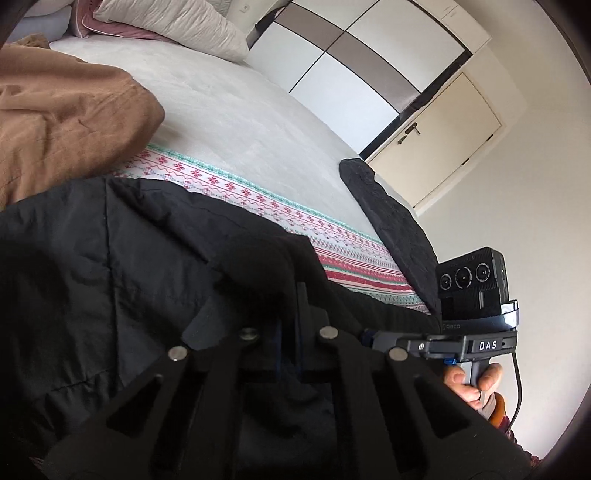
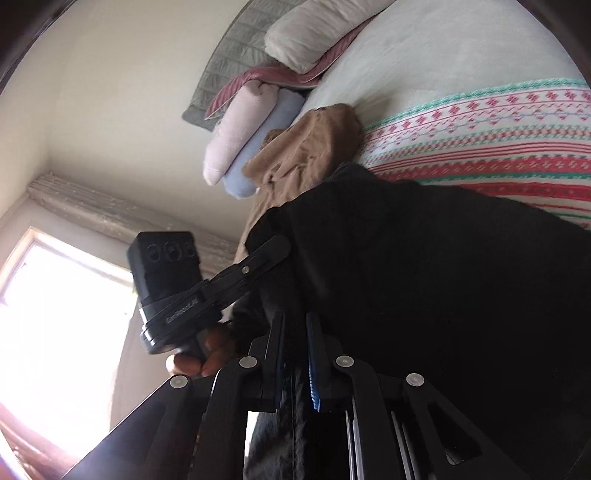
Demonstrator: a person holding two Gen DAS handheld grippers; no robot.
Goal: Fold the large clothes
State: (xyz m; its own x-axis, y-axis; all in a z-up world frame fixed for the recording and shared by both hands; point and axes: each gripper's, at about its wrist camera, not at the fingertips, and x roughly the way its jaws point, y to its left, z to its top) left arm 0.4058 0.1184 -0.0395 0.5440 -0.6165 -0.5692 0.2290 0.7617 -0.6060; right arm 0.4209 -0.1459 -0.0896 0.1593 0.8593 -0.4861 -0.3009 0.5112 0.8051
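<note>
Black jacket (image 1: 147, 266); brown garment (image 1: 62, 122); red-green-white patterned blanket (image 2: 498, 140); grey-white bedsheet (image 1: 229, 110).

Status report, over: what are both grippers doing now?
Left gripper shut on black garment. Right gripper shut on it too. Brown garment lies beside, on bed.

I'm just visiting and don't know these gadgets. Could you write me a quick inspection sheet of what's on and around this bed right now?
Surface: bed with a pale cover; a red and green patterned blanket lies across it.
Job's things: black garment, held up at the near edge by both grippers.
Clutter: brown garment bunched beside the black one; pillows and rolled bedding at the head end.
Grippers: left gripper and right gripper, each shut on black fabric.
Cables: one black cable by the right handle.
Surroundings: wardrobe, cream door, bright window.
</note>
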